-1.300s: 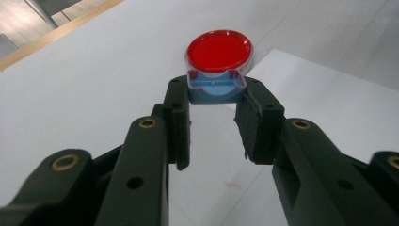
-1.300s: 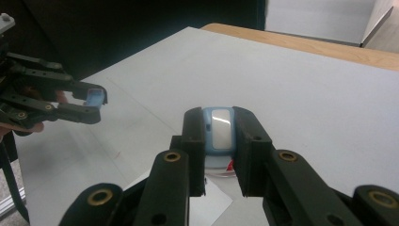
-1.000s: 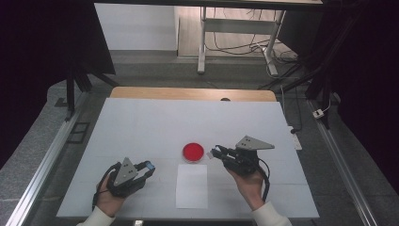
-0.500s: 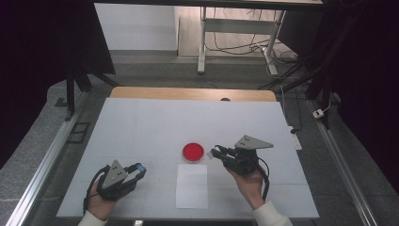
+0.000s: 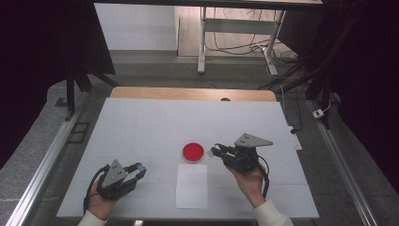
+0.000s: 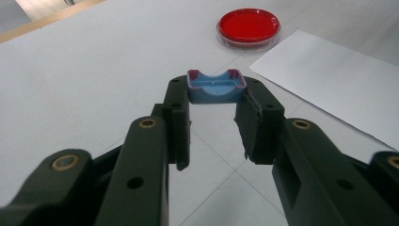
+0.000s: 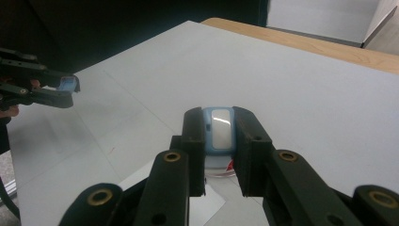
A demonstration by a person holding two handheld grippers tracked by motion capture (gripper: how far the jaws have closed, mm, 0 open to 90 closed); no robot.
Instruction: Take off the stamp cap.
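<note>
My left gripper [image 6: 217, 96] is shut on a small blue cap-shaped piece [image 6: 215, 87] with a curved notch, held at the jaw tips just above the table. It sits near the front left of the table in the high view, left gripper [image 5: 139, 168]. My right gripper [image 7: 220, 126] is shut on a light blue block with a pale shiny face [image 7: 221, 128], hovering by the red petri dish [image 5: 193, 151], right gripper [image 5: 216, 151]. The dish [image 6: 248, 26] lies flat; a white paper sheet [image 5: 191, 185] lies in front of it.
The white table top [image 5: 155, 122] has a wooden strip along its far edge [image 5: 193, 93]. Metal rails run along both sides. From the right gripper view, the other gripper [image 7: 42, 89] with its blue piece is at far left.
My left gripper has drawn back toward the person and to the left with the blue piece in it. The right gripper has held its place beside the dish.
</note>
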